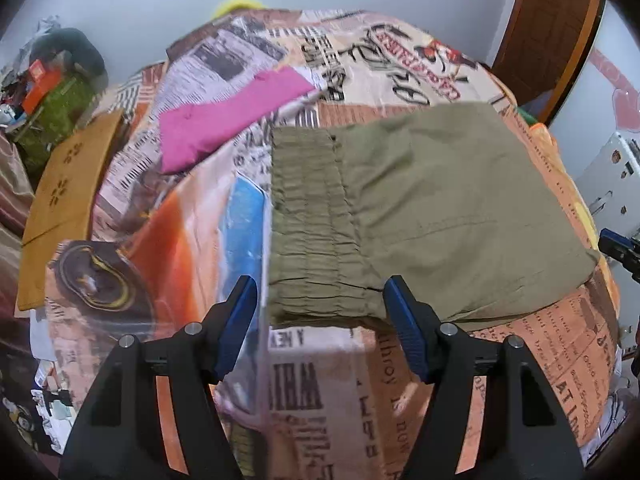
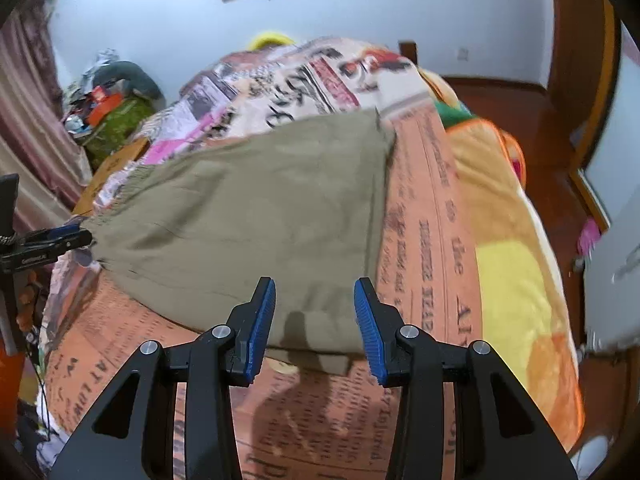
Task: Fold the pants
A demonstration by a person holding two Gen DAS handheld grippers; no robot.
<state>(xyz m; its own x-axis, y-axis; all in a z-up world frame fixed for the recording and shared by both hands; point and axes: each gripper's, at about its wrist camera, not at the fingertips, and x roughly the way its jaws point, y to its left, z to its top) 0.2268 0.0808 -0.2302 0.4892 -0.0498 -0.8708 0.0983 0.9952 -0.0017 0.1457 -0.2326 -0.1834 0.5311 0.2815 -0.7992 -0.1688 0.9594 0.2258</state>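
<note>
Both grippers, left (image 1: 320,320) and right (image 2: 315,320), gape empty just off the folded pants' (image 1: 420,208) near edge.

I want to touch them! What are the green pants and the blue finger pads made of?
The pants look like soft, matte woven cloth, likely cotton: they crease, and the waistband is gathered. The pads look like ribbed rubber or plastic, with fine ridges; which one is unclear.
</note>
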